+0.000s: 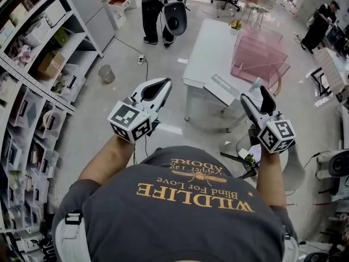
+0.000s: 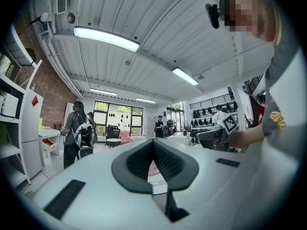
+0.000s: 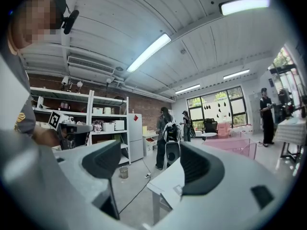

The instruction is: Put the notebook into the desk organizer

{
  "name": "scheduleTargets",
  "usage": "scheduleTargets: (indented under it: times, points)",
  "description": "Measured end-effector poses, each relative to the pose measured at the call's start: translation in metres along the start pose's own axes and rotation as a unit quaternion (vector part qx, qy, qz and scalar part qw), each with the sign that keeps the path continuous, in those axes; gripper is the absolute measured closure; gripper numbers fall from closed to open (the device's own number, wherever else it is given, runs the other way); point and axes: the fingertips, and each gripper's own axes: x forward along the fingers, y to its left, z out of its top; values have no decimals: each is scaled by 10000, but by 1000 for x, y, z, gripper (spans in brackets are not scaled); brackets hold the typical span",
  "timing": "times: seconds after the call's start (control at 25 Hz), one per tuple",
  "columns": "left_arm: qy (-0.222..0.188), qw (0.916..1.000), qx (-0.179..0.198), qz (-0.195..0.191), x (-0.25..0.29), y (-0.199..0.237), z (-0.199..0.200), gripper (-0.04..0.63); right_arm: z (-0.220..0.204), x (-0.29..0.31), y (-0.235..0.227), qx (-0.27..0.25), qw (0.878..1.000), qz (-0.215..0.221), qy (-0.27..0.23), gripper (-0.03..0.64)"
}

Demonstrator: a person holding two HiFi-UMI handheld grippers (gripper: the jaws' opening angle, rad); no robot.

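Observation:
A white table stands ahead of me. A pink wire desk organizer sits on its right part. The grey notebook lies flat at the table's near edge. Both grippers hang in the air short of the table and hold nothing. My left gripper points at the table's left side with its tips together. Further right, my right gripper stands open just short of the notebook. In the right gripper view the open right gripper frames the table corner, and the organizer shows beyond. In the left gripper view the left gripper has its pads meeting.
Shelving full of boxes lines the left wall. A small bin and a cable lie on the floor between shelves and table. A person with a backpack stands beyond the table, another person at far right. A potted plant sits on the table.

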Motion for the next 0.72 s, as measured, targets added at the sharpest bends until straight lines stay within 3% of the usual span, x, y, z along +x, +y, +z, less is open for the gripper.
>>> scheduleTargets:
  times: [0.28,0.72]
  points:
    - [-67,9998,-87,-190,24,60,-13,595,-9,59,-6,25,9998,-135,141,245]
    - [-138,9955,18,-936,111,248,-5,595,11,241,-18,80,9971,-756,78,247]
